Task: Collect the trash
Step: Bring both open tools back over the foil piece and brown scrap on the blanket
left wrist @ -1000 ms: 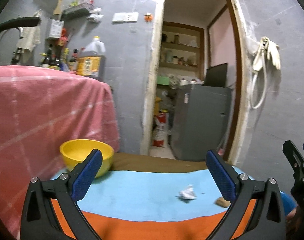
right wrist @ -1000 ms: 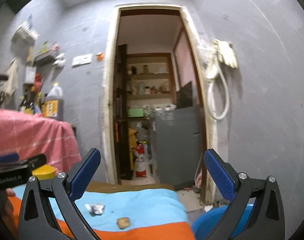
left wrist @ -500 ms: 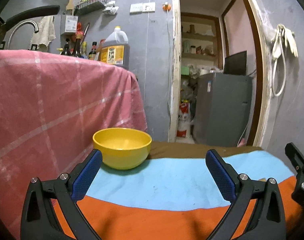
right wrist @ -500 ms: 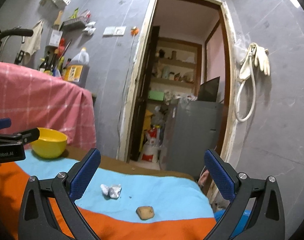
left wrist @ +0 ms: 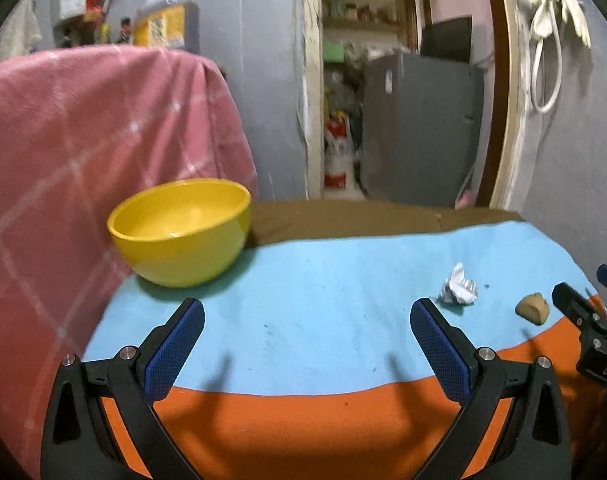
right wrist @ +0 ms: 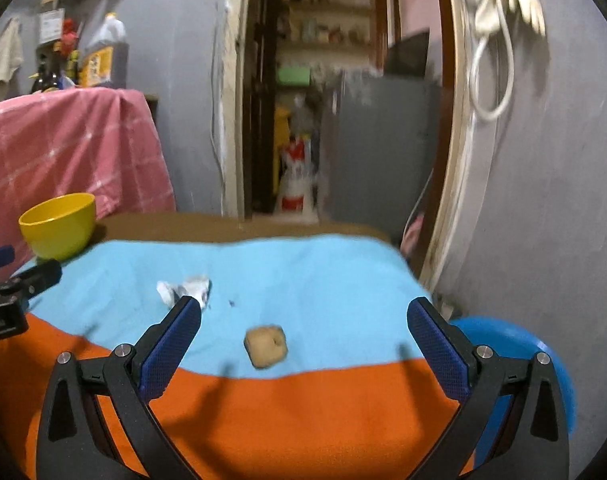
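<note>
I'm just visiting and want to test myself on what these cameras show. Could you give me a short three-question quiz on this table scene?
1. True or false: the crumpled white paper lies inside the yellow bowl.
2. Which lies nearer the right gripper: A) the bowl, B) the brown lump, C) the pink cloth?
3. Fill in: the left gripper and the right gripper both stand ____, holding nothing.

Key
1. False: the paper lies on the blue part of the table cover, well to the right of the bowl.
2. B: the lump sits between its fingers' line of view.
3. Open.
</note>
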A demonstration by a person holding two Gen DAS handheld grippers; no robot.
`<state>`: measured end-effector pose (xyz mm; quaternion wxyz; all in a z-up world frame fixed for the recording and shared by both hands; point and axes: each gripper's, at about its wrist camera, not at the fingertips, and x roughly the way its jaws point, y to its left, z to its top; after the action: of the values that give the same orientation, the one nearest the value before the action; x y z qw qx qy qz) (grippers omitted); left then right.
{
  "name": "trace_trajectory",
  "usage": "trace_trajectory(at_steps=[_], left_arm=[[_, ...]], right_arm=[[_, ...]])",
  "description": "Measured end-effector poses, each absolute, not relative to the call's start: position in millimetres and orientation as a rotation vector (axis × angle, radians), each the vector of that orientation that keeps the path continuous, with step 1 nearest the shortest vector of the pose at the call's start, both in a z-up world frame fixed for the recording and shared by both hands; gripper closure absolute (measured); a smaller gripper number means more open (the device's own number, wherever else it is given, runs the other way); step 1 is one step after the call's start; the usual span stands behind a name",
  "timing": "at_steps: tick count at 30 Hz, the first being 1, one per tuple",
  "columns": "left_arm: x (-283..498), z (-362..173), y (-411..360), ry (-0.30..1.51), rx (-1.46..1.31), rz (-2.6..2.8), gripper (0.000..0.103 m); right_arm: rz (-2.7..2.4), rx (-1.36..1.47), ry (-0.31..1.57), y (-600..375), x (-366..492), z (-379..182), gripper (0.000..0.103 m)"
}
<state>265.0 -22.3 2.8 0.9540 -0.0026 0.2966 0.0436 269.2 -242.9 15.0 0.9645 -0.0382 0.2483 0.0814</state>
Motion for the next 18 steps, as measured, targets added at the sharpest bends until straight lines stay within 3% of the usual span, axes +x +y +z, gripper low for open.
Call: trace_trajectory(at_steps=[7,18], left_arm=[[292,-16,-27,0.751,-0.029,0.029,0.002],[303,-22,-27,0.829,-0.095,-0.072,0.002]], right_arm=[[0.234,-0.119,0.637,-239,281,3,0.000],[0.266,-0.221,0.738,-230,292,-8,0.034]])
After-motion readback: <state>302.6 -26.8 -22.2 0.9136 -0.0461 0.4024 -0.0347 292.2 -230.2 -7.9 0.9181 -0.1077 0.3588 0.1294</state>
